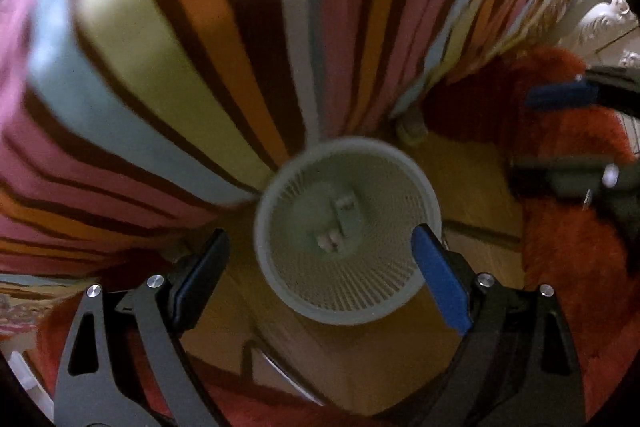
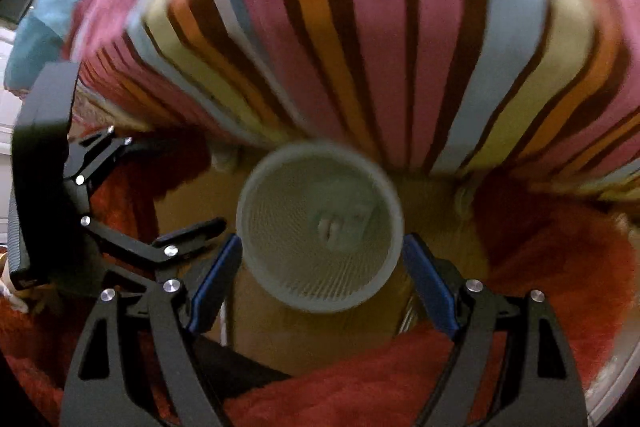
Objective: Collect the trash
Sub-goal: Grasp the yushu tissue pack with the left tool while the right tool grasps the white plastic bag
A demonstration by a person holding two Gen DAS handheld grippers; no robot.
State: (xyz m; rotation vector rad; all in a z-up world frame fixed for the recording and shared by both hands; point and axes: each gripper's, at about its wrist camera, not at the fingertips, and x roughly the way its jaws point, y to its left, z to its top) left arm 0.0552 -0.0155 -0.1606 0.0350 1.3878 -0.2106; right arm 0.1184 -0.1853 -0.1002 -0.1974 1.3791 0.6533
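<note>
Nearest my lenses are my own tongs: the left tongs (image 1: 320,275) stand with their jaws apart, and so do the right tongs (image 2: 322,283), and neither pair holds or presses on anything. Both point almost straight down over the pale slatted wastebasket (image 1: 348,231), which stands upright on the wooden floor (image 1: 472,187) beside the bed, whose striped bedspread (image 1: 168,67) fills the top of both views. In the right wrist view the wastebasket (image 2: 320,227) sits between my blue pads (image 2: 430,283), but well below them, not touching. At its bottom lie a few small pale scraps of trash (image 1: 340,223); the blur keeps me from naming them. A shaggy red rug (image 1: 572,259) wraps around the bare floor patch, and from the right wrist I see the left tongs (image 2: 172,243) off to the side, also empty. I judge that I am between pieces: a drop into the basket looks done and my tongs are free. The next move, as I read it, calls for swinging away from the basket to find another stray piece on the rug, floor or bed, since none shows here. It also calls for keeping the jaws spread until I am lined up over the piece.
</note>
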